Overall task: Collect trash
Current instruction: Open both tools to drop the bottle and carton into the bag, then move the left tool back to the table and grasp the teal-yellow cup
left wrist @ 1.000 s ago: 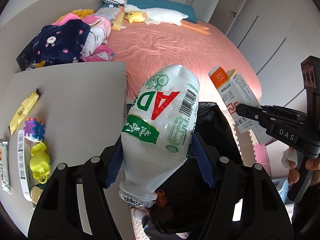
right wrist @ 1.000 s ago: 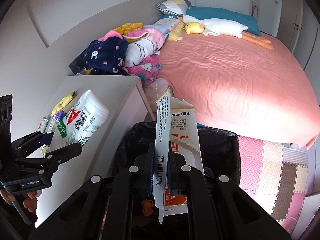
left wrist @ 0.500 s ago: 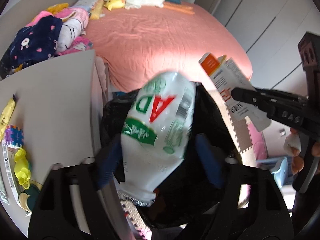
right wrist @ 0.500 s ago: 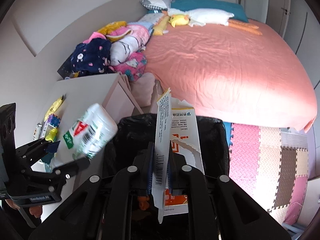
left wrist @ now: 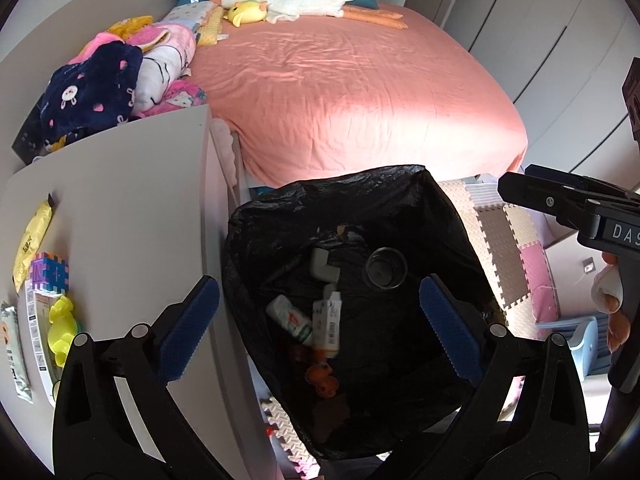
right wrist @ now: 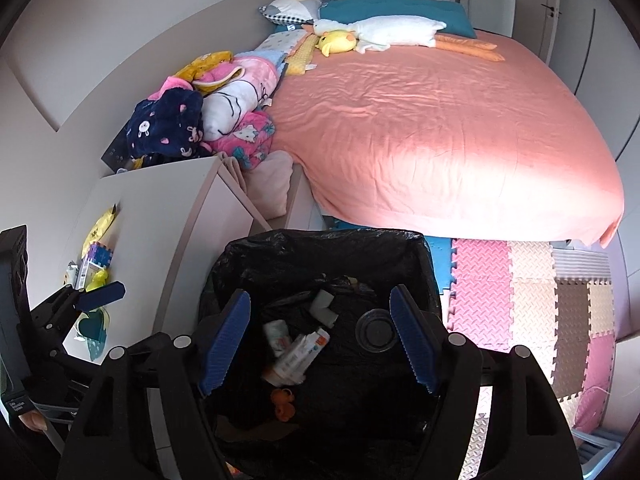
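Left wrist view shows your left gripper [left wrist: 316, 316] with its jaws spread wide and nothing between them, hanging directly over the black trash bag [left wrist: 448, 216]. Down inside that bag lie the white bottle [left wrist: 290, 318] with its red and green label and the carton [left wrist: 329, 322], touching each other near the middle, with a dark round cup [left wrist: 386, 268] and a small orange thing [left wrist: 322, 376] close by. Your right gripper [right wrist: 324, 338] also sits above the bag; its jaws are opening and its blue pads [right wrist: 226, 336] press on nothing, the carton [right wrist: 302, 354] lying blurred below them next to the bottle [right wrist: 278, 336]. From the right wrist view your left gripper [right wrist: 100, 294] appears at the left edge, and from the left one your right gripper [left wrist: 560, 200] reaches in from the right edge. Just left of the bag stands the white table [left wrist: 132, 208], where a yellow wrapper [left wrist: 34, 236], a coloured foam cube [left wrist: 50, 272] and a yellow toy [left wrist: 64, 324] remain near its far-left side. Behind the bag is the bed [left wrist: 352, 96] with its pink sheet, clothes piled at its left edge.
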A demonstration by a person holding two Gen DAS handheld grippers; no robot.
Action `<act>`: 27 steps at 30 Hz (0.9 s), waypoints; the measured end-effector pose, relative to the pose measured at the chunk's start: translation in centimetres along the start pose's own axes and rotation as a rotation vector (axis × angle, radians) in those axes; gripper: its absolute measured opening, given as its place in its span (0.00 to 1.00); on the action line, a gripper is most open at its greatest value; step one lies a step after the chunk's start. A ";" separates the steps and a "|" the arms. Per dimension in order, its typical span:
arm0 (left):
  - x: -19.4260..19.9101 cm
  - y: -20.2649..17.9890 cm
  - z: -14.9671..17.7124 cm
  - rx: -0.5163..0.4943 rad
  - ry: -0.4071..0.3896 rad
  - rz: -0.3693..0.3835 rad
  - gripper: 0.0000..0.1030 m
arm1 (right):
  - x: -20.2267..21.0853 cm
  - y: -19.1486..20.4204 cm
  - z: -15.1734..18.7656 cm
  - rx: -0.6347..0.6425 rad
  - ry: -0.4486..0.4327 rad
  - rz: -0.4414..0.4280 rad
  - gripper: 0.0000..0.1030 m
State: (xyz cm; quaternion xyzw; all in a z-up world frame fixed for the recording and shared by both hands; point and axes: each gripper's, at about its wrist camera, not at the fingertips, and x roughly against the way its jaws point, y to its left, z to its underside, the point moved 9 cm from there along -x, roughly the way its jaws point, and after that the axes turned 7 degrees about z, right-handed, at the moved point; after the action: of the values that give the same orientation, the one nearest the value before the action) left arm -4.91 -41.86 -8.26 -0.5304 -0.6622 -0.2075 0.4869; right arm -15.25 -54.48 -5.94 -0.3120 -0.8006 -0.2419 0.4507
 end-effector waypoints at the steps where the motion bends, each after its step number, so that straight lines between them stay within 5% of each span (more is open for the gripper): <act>1: 0.0 0.1 0.1 0.005 -0.001 -0.002 0.94 | 0.0 0.1 0.0 0.003 0.001 -0.002 0.71; 27: 5.1 8.9 4.9 0.193 -0.063 -0.159 0.94 | -1.5 11.3 -0.2 0.217 0.023 -0.133 0.71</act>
State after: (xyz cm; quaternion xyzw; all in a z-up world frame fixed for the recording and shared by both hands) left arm 1.25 -32.34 -8.11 -0.4331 -0.7340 -0.1643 0.4966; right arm -6.41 -47.25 -5.94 -0.2050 -0.8357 -0.1867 0.4740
